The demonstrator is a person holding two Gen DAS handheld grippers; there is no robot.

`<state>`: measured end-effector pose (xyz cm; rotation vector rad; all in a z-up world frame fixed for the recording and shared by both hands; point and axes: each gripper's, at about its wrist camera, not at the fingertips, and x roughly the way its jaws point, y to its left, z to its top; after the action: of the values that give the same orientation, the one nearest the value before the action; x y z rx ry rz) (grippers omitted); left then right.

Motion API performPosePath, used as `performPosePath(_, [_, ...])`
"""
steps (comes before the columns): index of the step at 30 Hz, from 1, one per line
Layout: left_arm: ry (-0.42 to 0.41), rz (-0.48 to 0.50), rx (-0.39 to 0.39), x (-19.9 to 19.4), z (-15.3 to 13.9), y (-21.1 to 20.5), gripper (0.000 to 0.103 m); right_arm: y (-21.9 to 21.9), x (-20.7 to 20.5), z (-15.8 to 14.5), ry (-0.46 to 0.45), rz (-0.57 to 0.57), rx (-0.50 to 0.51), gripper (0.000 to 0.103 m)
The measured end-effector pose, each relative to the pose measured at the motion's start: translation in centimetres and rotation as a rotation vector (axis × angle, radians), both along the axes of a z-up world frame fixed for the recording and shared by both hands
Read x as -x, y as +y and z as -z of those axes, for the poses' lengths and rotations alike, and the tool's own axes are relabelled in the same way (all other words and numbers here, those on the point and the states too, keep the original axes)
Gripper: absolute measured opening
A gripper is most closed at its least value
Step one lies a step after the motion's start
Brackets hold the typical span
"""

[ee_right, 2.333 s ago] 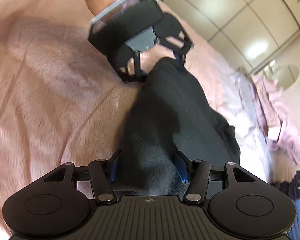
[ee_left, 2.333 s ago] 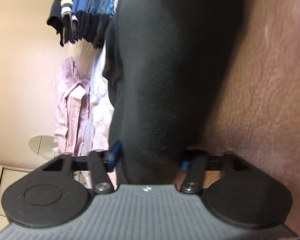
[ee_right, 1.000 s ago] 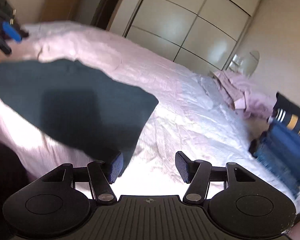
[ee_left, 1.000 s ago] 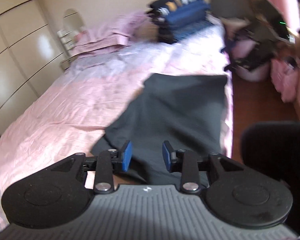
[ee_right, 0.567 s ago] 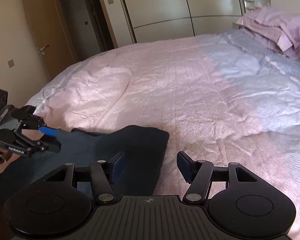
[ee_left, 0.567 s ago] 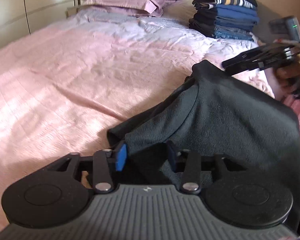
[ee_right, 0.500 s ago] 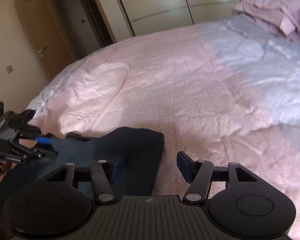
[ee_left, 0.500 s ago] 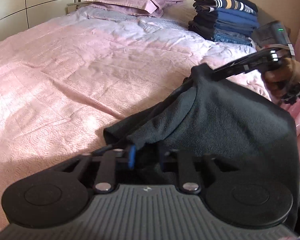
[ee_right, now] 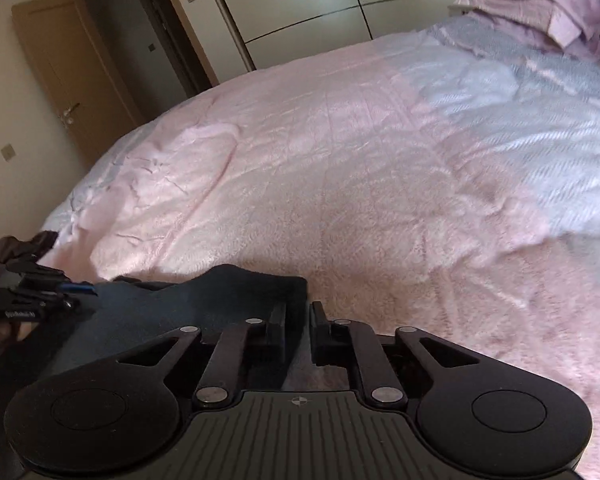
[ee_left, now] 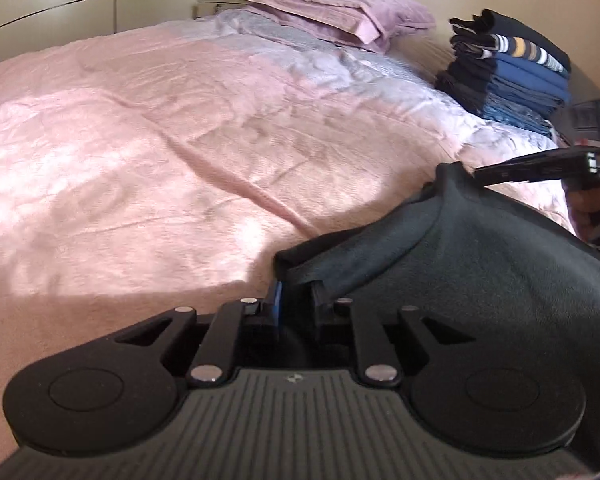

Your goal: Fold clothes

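Note:
A dark, nearly black garment (ee_left: 479, 264) lies at the near edge of the pink bed, pulled up at two corners. In the left wrist view my left gripper (ee_left: 298, 300) has one corner between its blue pads; its jaws are opening slightly, and the cloth is still pinched. The right gripper (ee_left: 475, 174) comes in from the right and lifts the other corner into a peak. In the right wrist view my right gripper (ee_right: 298, 316) is closing, its narrow jaws holding the garment (ee_right: 160, 304) corner. The left gripper (ee_right: 86, 291) shows at the far left edge.
The pink bedcover (ee_left: 140, 160) spreads wide beyond the garment. A stack of folded blue and dark clothes (ee_left: 511, 76) stands at the far right, beside lilac pillows (ee_left: 331, 12). Wardrobe doors (ee_right: 319, 8) and a brown room door (ee_right: 72, 68) line the far wall.
Both grippers came to the bed's near edge and narrowed their jaws onto the garment's corners. The right jaws, wide half a second ago, now pinch cloth. Both hands have since held still.

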<state>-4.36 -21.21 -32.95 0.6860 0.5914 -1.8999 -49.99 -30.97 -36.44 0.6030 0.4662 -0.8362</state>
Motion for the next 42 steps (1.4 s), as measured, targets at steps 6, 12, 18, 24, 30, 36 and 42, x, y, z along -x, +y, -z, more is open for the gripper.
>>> performPosePath(6, [-0.005,-0.050,0.085,-2.0,-4.3,5.9,0.014,9.3,-1.0,-5.7,0.043,-0.109,0.200,0.032])
performPosePath(12, [-0.007,0.108,0.095,0.4,-4.5,13.0,0.017,16.9,-5.5,-3.0,0.034,-0.325,0.159,0.036])
performPosePath(18, [-0.143,0.166,0.081,1.6,-0.8,15.3,0.021,17.5,-3.3,0.2,0.028,-0.198,0.080,0.048])
performPosePath(24, [-0.323,0.144,0.238,3.0,-3.5,18.8,0.022,21.6,-2.5,-3.0,0.142,-0.199,0.214,0.057])
performPosePath(30, [-0.431,0.362,0.373,7.9,-2.5,24.4,0.032,25.6,-3.3,-1.0,0.335,-0.289,0.342,0.060])
performPosePath(36, [-0.558,0.441,0.276,10.5,2.9,23.1,0.032,24.6,-5.3,1.9,0.383,-0.363,0.344,0.060])
performPosePath(42, [-0.517,0.395,0.225,10.0,2.8,22.2,0.032,22.8,-3.2,2.9,0.505,-0.234,0.264,0.060])
